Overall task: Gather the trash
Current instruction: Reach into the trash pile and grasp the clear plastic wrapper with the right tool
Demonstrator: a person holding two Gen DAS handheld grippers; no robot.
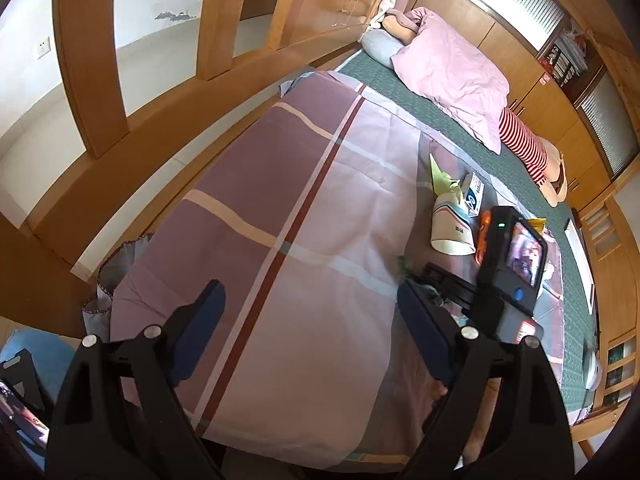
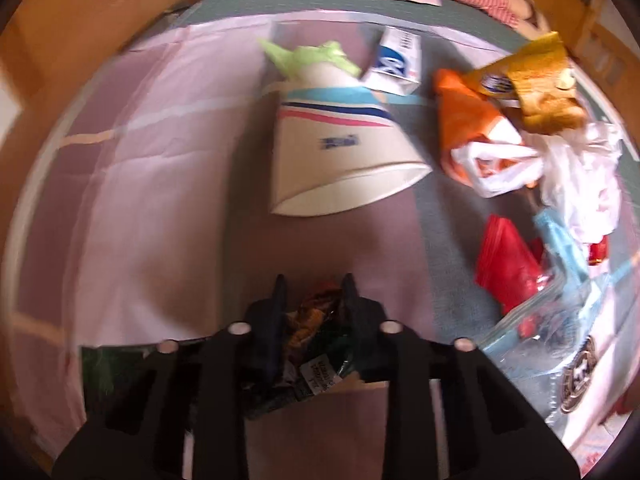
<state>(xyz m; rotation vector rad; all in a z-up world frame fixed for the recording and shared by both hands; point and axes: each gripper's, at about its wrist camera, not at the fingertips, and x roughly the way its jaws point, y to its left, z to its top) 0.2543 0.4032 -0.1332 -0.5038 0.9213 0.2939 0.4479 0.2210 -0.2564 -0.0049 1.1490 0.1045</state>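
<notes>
Trash lies on a bed. A flattened paper cup (image 2: 340, 160) with striped bands lies in the middle, also in the left wrist view (image 1: 450, 226). Behind it are green paper (image 2: 312, 58) and a white-blue box (image 2: 396, 62). To the right lie an orange wrapper (image 2: 464, 116), a yellow snack bag (image 2: 532, 80), a white plastic bag (image 2: 560, 164), a red wrapper (image 2: 508, 264) and a clear bag (image 2: 560, 352). My right gripper (image 2: 314, 300) is shut on a dark crumpled wrapper (image 2: 316, 344) above the sheet. My left gripper (image 1: 310, 304) is open and empty over the sheet; the right gripper's body (image 1: 508, 264) shows beside it.
The striped pink-purple sheet (image 1: 280, 220) covers the near bed. A pink pillow (image 1: 452, 72), a grey cushion (image 1: 378, 46) and a red-striped plush (image 1: 528, 148) lie at the far end. Wooden bed frame (image 1: 92, 80) on the left, wooden cabinets (image 1: 560, 120) on the right.
</notes>
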